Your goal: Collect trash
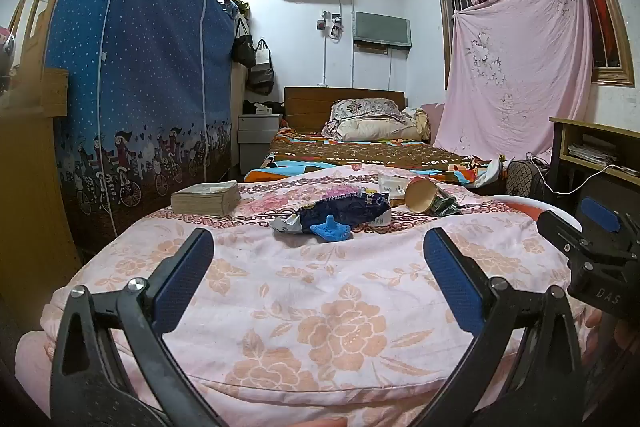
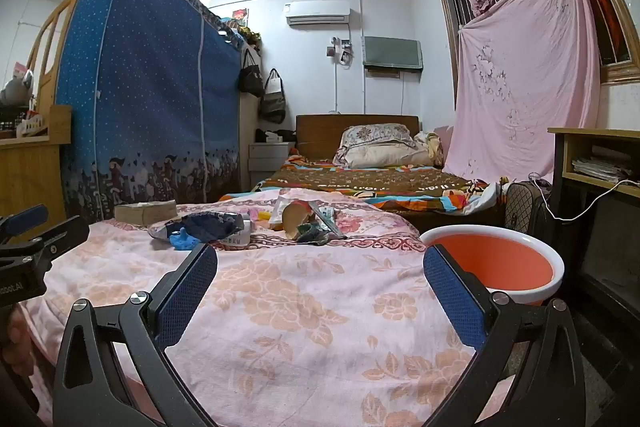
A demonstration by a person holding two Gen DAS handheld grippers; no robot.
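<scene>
Trash lies in a pile on the pink floral quilt [image 1: 320,307]: a dark blue foil wrapper [image 1: 344,211], a small blue plastic piece [image 1: 331,230], a tipped paper cup [image 1: 420,193] and a green wrapper [image 1: 444,205]. The same pile shows in the right wrist view: wrapper [image 2: 208,225], cup [image 2: 296,219]. An orange basin with a white rim [image 2: 496,259] stands at the quilt's right edge. My left gripper [image 1: 319,251] is open and empty, short of the pile. My right gripper [image 2: 320,267] is open and empty, with the basin at its right finger.
A thick book [image 1: 206,198] lies on the quilt's far left. A blue fabric wardrobe [image 1: 140,87] stands to the left. A second bed [image 1: 360,151] lies beyond. A desk [image 2: 596,163] and a dark bag [image 2: 524,211] stand at the right.
</scene>
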